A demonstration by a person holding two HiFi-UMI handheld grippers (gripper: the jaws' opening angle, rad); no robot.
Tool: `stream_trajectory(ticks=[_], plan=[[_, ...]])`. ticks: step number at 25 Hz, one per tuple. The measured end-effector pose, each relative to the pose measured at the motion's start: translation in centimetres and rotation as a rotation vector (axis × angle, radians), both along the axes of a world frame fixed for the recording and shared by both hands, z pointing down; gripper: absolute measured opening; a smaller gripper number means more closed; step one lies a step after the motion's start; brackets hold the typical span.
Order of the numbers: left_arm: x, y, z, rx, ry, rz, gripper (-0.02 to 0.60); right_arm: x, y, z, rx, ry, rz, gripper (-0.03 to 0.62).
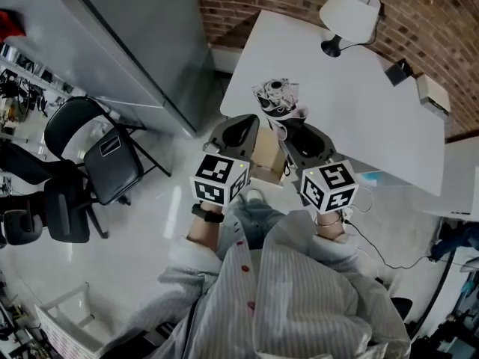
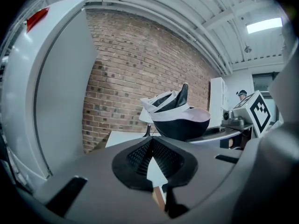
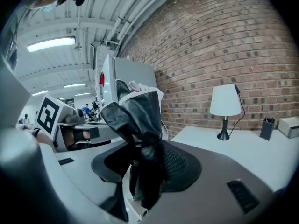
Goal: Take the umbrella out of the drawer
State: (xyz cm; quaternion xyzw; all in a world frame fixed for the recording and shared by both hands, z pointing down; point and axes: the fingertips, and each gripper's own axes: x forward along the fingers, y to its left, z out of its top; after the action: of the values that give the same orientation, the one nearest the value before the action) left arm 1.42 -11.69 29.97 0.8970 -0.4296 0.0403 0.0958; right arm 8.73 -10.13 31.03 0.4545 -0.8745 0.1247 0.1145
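Observation:
A folded black-and-white umbrella [image 1: 275, 96] is up in the air in front of the white table's near edge. My right gripper [image 1: 299, 128] is shut on it: in the right gripper view the black fabric [image 3: 136, 118] is bunched between the pads of the right gripper [image 3: 145, 158] and stands above them. Just to its left, my left gripper [image 1: 247, 124] has its fingertips together with nothing between them. From the left gripper [image 2: 152, 143] the umbrella [image 2: 180, 118] shows a little to the right, apart from it. A tan drawer-like box [image 1: 268, 161] lies below, between both grippers.
The white table [image 1: 359, 103] carries a white lamp [image 1: 348, 13], a black pen holder [image 1: 398, 72] and a white box [image 1: 432, 94]. A tall grey cabinet [image 1: 112, 43] stands at the left with black chairs [image 1: 97, 152] before it. A brick wall runs behind.

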Motion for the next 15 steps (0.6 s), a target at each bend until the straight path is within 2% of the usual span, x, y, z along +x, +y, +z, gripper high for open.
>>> stream_trajectory(ticks=[7,15], plan=[[2.9,0.7,-2.2,0.051,0.004,0.066,0.009,2.2,1.1,-3.6,0.061,-0.056,0.044,0.198],[3.8,0.4,-3.4,0.076,0.002,0.076,0.009,2.9,1.5,-4.7,0.084,-0.079,0.053,0.198]])
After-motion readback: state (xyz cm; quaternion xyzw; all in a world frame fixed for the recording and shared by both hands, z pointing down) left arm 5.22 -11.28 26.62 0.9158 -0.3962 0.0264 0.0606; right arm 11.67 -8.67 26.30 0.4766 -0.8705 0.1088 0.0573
